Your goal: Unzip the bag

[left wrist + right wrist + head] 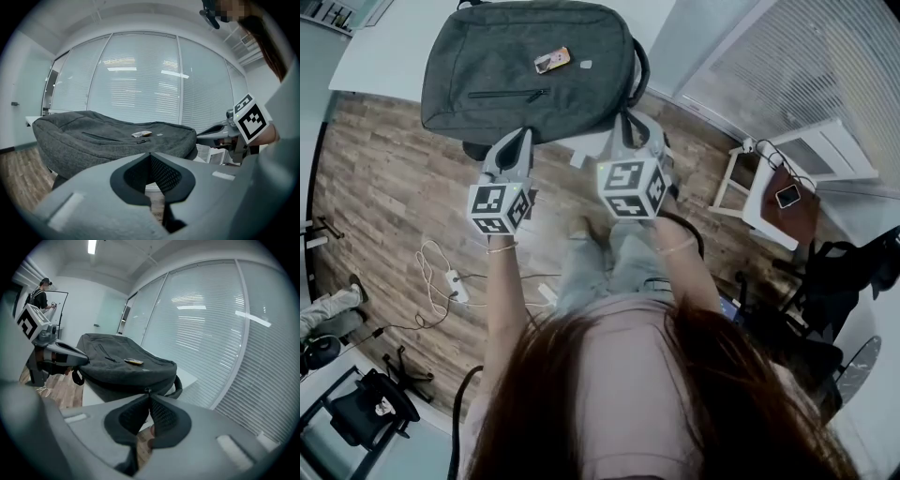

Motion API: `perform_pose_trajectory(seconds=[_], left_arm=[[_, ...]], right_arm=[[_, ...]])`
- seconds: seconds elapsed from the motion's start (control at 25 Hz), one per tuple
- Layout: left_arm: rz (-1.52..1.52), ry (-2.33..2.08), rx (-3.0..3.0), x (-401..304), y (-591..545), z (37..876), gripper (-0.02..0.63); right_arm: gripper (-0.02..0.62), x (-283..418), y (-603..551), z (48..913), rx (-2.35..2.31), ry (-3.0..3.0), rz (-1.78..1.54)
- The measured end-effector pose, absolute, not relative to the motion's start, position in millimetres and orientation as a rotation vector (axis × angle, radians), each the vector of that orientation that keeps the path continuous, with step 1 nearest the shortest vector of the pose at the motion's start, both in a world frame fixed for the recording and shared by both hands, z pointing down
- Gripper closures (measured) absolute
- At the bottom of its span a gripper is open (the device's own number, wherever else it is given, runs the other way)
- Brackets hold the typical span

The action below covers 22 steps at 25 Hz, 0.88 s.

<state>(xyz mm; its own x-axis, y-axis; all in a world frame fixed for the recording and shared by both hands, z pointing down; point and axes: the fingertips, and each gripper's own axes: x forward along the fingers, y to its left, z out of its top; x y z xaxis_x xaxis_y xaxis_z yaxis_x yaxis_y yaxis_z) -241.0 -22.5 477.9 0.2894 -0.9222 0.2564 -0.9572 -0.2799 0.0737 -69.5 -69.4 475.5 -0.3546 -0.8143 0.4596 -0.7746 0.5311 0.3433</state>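
A grey backpack (530, 66) lies flat on a white table (380, 66), with a small yellow item (552, 60) on top and its front pocket zip (508, 94) closed. My left gripper (522, 136) is shut and empty, just short of the bag's near edge (117, 136). My right gripper (630, 120) is at the bag's near right corner beside the carry handle (639, 70). In the right gripper view its jaws (149, 392) are together, with a small zip pull showing right at the tips. Whether they pinch it is unclear.
Wood floor lies below the table, with cables and a power strip (455, 286) on the left. A white side stand with a phone (787, 197) is on the right. Blinds cover the window wall (140, 79). A person (41, 296) stands far back.
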Motion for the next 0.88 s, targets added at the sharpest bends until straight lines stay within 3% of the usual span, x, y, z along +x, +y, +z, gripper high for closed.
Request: perform_pose_trajectory(seconds=[0.88], left_arm=[[0.265,-1.706,2.377,-239.3,-21.3,480.6,0.598]], right_arm=[[0.578,-55.1,-99.8,471.6,1.128,-2.152,-0.151]])
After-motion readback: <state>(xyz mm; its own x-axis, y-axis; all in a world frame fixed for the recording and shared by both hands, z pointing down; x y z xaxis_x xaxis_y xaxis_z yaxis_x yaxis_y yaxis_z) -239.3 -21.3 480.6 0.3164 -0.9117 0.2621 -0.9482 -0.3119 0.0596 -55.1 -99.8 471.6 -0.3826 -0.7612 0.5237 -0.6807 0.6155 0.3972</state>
